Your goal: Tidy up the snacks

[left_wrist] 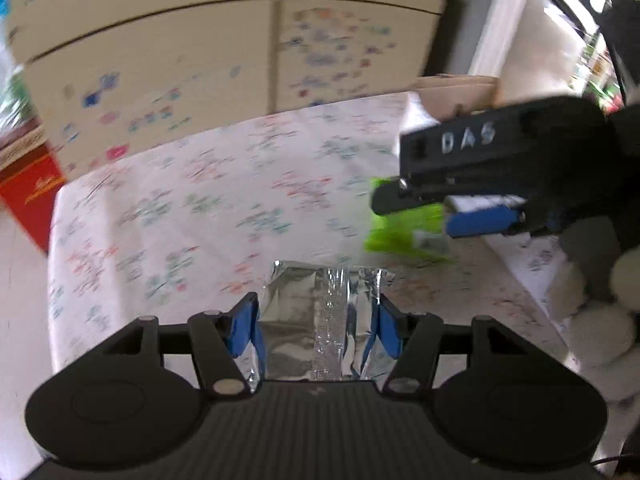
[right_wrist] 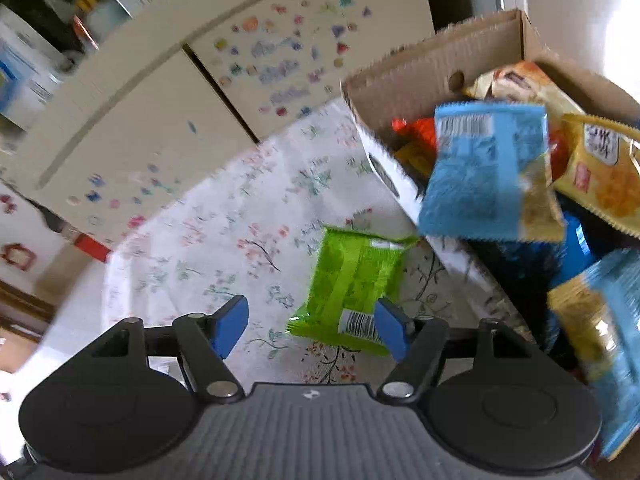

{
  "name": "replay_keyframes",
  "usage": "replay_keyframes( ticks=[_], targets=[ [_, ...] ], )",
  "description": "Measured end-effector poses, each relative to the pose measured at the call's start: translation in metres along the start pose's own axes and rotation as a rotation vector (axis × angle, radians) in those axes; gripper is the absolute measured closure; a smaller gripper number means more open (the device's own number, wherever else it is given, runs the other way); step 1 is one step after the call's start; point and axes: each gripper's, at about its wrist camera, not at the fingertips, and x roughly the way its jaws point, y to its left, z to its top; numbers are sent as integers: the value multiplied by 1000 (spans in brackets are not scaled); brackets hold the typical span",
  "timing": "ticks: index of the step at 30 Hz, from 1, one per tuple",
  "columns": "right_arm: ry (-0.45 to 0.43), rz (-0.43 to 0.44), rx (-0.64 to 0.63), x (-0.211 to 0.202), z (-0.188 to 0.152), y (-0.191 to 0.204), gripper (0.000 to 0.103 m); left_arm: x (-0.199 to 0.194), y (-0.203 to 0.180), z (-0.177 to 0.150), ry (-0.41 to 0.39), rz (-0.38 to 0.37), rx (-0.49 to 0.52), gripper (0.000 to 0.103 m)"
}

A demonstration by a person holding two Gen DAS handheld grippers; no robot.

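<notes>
My left gripper (left_wrist: 316,326) is shut on a silver foil snack packet (left_wrist: 316,312), held above the flowered tablecloth (left_wrist: 180,208). My right gripper (right_wrist: 310,326) is open and empty above the table; it also shows in the left wrist view (left_wrist: 440,216) at the right. A green snack packet (right_wrist: 352,280) lies on the cloth just ahead of its right finger, and shows under it in the left wrist view (left_wrist: 400,228). A blue snack packet (right_wrist: 488,172) is in mid-air over the near wall of the cardboard box (right_wrist: 432,68), apart from the gripper.
The box at the right holds several snack packets, yellow (right_wrist: 600,168), orange and blue. A cream cabinet (right_wrist: 160,120) with stickers stands behind the table. A red box (left_wrist: 32,196) sits at the left past the table edge.
</notes>
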Motion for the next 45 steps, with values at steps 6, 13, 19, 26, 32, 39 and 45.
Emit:
replay_keyframes(
  ticks=[6, 13, 19, 26, 32, 39, 45],
  targets=[
    [-78, -140, -73, 25, -4, 25, 23, -5, 19, 0, -4, 16, -78, 43],
    [-123, -213, -142, 35, -8, 19, 54, -11, 23, 6, -33, 32, -107, 43],
    [-94, -110, -111, 17, -5, 8, 59, -20, 20, 16, -83, 47, -137, 43],
    [-133, -6, -159, -44, 2, 8, 73, -33, 14, 35, -165, 41, -187, 43],
    [-116, 52, -90, -55, 6, -21, 64, -43, 9, 44, -214, 53, -215, 43],
    [-59, 46, -27, -15, -4, -1, 34, -49, 20, 43, -219, 89, -237, 43],
    [-74, -71, -7, 28, -2, 15, 25, -55, 31, 41, -221, 97, -262, 43]
  ],
)
